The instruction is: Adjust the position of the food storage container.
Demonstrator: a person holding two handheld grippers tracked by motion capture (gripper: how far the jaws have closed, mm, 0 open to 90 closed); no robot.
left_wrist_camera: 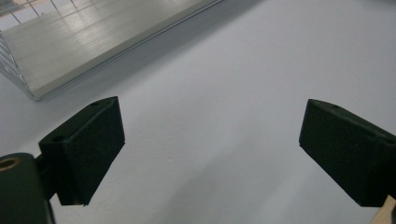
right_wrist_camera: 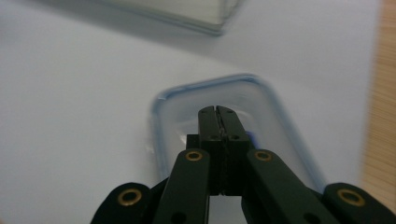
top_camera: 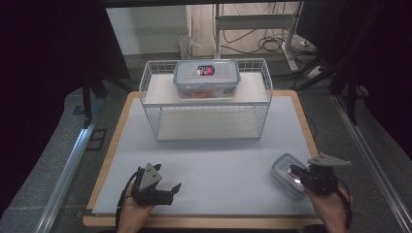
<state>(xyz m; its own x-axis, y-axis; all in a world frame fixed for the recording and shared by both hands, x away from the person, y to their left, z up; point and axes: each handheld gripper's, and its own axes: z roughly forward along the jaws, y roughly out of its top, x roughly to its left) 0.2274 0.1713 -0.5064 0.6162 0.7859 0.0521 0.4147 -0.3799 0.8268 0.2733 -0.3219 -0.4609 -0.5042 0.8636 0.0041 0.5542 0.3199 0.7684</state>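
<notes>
High view, right gripper (top_camera: 297,177): held in the person's right hand at the table's near right corner, its tip over the small box; the jaws look pressed together, though they are small here.
High view, small box (top_camera: 287,174): a clear plastic food box with a blue-edged lid, flat on the pale mat (top_camera: 214,165) near the right edge, partly covered by the right gripper.
High view, left gripper (top_camera: 165,191): in the left hand at the near left, jaws spread, nothing between them, well apart from the small box.
High view, wire rack (top_camera: 206,99): white, at the far middle of the mat, with a larger lidded box (top_camera: 207,77) on its top shelf.
Left gripper view, jaws: both black pads stand far apart, released, with bare mat between them.
Left gripper view, fingertips (left_wrist_camera: 91,149): touching nothing.
Left gripper view, rack shelf (left_wrist_camera: 88,42): the lower board and some wire at the upper left.
Right gripper view, jaws: clenched pad against pad, with no gap and nothing caught between them.
Right gripper view, box: the small box (right_wrist_camera: 219,135) lies right under and ahead of the closed tip, its rounded blue-rimmed lid facing up; whether the tip rests on the lid I cannot tell.
Right gripper view, extra detail: the wooden table edge (right_wrist_camera: 380,107) runs down the right side; the rack's base is a blur at the top.
</notes>
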